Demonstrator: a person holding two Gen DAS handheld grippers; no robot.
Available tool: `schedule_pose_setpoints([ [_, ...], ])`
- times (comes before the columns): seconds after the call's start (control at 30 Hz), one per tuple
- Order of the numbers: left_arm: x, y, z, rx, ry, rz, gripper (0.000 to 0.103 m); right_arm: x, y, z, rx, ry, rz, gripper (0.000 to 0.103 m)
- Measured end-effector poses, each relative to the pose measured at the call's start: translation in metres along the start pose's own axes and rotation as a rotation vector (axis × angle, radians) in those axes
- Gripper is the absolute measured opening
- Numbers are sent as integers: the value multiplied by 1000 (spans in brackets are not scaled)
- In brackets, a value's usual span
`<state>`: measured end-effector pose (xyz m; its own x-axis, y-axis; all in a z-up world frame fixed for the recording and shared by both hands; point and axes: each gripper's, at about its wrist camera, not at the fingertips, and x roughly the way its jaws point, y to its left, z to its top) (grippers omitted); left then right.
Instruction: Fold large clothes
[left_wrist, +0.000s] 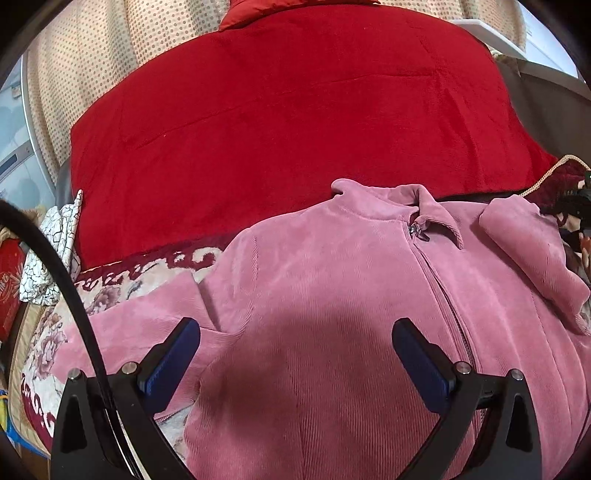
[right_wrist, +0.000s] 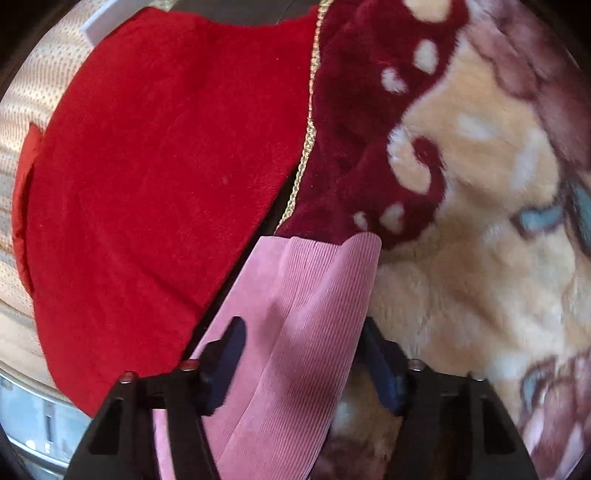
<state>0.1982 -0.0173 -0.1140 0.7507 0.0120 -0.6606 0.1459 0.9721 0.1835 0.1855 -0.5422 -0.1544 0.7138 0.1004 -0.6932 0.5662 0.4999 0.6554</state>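
A pink corduroy jacket (left_wrist: 332, 277) lies front-up on the bed, zipped to the collar (left_wrist: 424, 206). One sleeve (left_wrist: 528, 251) is bent across its right shoulder and the other sleeve (left_wrist: 147, 317) reaches out to the left. My left gripper (left_wrist: 295, 332) hovers wide open over the jacket's chest, with nothing between its blue pads (left_wrist: 173, 354). In the right wrist view the pink sleeve end (right_wrist: 303, 295) lies between the fingers of my right gripper (right_wrist: 303, 350). The jaws stand half apart at the cloth's edges and do not squeeze it.
A red fleece blanket (left_wrist: 277, 110) covers the bed beyond the jacket. A plush floral blanket (right_wrist: 461, 221) with a dark red border lies under it. A crumpled white patterned cloth (left_wrist: 51, 266) and a black cable (left_wrist: 66, 277) are at the left. A dotted curtain (left_wrist: 110, 44) hangs behind.
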Motion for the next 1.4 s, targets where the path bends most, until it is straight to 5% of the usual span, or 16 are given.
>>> schedule_pose_setpoints([
  [0.03, 0, 0, 1, -4, 0, 1, 103, 2, 0, 0, -9, 3, -4, 32],
  [0.23, -2, 1, 3, -15, -14, 15, 103, 4, 8, -10, -65, 13, 78, 16],
  [0.53, 1, 22, 0, -94, -8, 50, 103, -50, 91, -64, -242, -1, 348, 15],
  [0.7, 7, 29, -9, -118, 29, 36, 103, -61, 117, -94, -293, 21, 349, 16],
  [0.8, 10, 24, -15, -83, 45, 17, 103, -69, 100, -83, -247, -9, 302, 20],
  [0.9, 18, 17, -20, -55, 74, 14, 103, -67, 72, -79, -124, 21, 345, 27],
  [0.97, 26, 13, -24, -51, 115, -4, 103, -62, 46, -75, -4, 55, 384, 91],
  [1.0, 29, 11, -24, -47, 128, -6, 103, -59, 30, -73, 99, 55, 384, 98],
  [1.2, 47, -2, -32, -17, 191, 11, 103, -28, -14, -71, 284, 173, 410, 98],
  [1.4, 48, -6, -33, -4, 192, 21, 103, -13, -4, -80, 157, 288, 351, 92],
])
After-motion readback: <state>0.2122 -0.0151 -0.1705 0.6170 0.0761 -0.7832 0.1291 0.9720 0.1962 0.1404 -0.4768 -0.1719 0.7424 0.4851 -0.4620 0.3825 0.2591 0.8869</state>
